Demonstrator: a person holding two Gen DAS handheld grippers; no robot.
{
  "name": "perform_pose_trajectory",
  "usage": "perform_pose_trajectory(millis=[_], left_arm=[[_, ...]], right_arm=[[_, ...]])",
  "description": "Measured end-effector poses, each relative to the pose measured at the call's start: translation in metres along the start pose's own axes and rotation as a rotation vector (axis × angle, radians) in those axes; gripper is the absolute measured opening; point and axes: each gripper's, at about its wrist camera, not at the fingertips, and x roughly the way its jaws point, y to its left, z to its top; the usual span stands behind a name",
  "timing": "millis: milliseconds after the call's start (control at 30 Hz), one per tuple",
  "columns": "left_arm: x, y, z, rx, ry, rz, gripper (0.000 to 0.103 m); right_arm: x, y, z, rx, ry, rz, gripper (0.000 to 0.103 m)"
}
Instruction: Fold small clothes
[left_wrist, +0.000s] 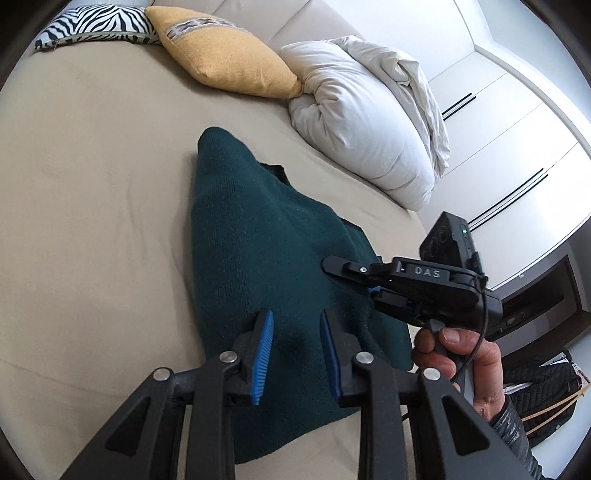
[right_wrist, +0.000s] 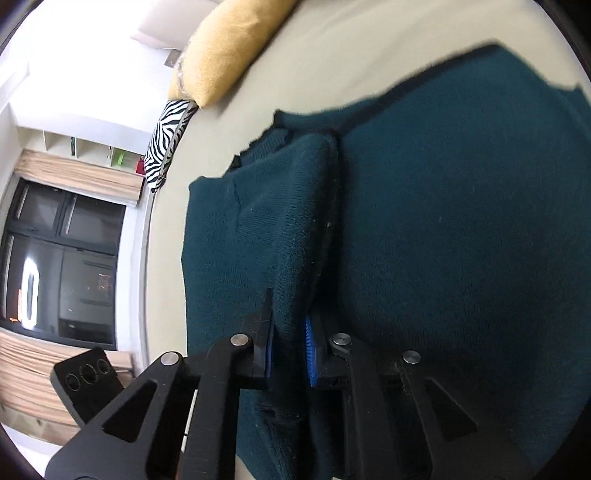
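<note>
The sweater (left_wrist: 258, 240) is matt, fuzzy teal knit cloth; the bed (left_wrist: 92, 184) wears smooth beige fabric; the left gripper (left_wrist: 295, 354) is matt black plastic with ribbed blue pads (left_wrist: 263, 354) and shiny metal pins; the wardrobe (left_wrist: 517, 122) looks glossy white.

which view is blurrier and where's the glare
Right wrist view: softer, motion blur along the green sweater's far edge and the yellow pillow; glare in the dark window, upper left blown out. Left wrist view: sharp, only the wardrobe doors washed bright.
</note>
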Motion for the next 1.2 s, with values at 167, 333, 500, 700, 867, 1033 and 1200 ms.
perform_pose_trajectory(millis=[167,333,500,700,867,1033,1200], left_arm=[[0.012,-0.023,0.003,0.053,0.011,-0.009,0.036],[0.034,-0.065,0.009,0.155,0.007,0.028,0.046],[0.059,-0.099,0.012,0.247,0.014,0.056,0.046],[0.096,-0.114,0.009,0.321,0.042,0.135,0.046],[0.106,-0.096,0.002,0.297,0.066,0.146,0.044],[0.099,-0.104,0.004,0.319,0.047,0.146,0.044],[0.116,-0.101,-0.004,0.353,0.087,0.188,0.044]], right_arm=[[-0.031,0.008,0.008,-0.1,-0.061,-0.027,0.01],[-0.07,-0.006,0.014,-0.126,-0.127,-0.061,0.01],[-0.103,-0.04,0.017,-0.081,-0.181,-0.083,0.01],[-0.133,-0.099,0.015,-0.038,-0.187,-0.091,0.01],[-0.126,-0.143,0.004,0.038,-0.192,-0.044,0.01],[-0.139,-0.139,-0.006,0.009,-0.232,-0.065,0.01],[-0.13,-0.147,-0.004,0.046,-0.215,-0.047,0.01]])
